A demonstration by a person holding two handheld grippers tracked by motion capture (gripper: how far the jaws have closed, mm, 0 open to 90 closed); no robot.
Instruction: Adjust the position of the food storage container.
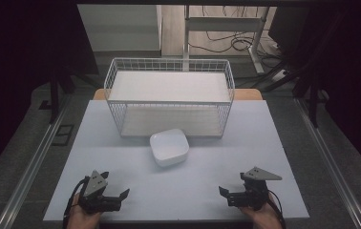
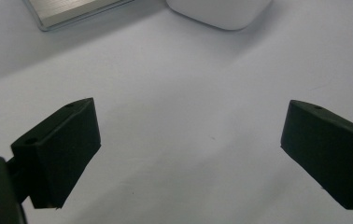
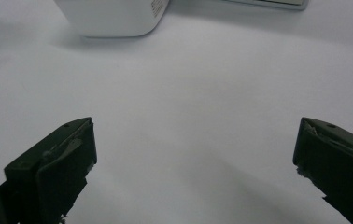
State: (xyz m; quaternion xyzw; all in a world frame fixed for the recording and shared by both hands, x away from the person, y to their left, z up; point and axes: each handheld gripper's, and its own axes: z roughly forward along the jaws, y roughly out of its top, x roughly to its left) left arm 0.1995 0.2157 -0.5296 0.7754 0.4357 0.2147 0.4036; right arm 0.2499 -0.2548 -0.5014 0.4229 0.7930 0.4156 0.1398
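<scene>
Bowl: white square bowl (image 1: 169,147) with rounded corners, standing upright at the middle of the table (image 1: 283,157), just in front of the wire basket and well apart from both grippers; whether it touches the basket cannot be told.
Bowl in gripper views: its white wall shows at the top edge of the left gripper view (image 2: 221,11) and of the right gripper view (image 3: 114,16).
Left gripper: left gripper (image 1: 113,192) near the table's front left corner, jaws spread wide with nothing between them, bare tabletop between them.
Right gripper: right gripper (image 1: 226,196) near the front right corner, jaws spread wide and holding nothing.
Basket: white wire basket (image 1: 169,65) lying on its side at the far edge, open face toward the bowl.
Hands: one hand behind each gripper at the front edge.
</scene>
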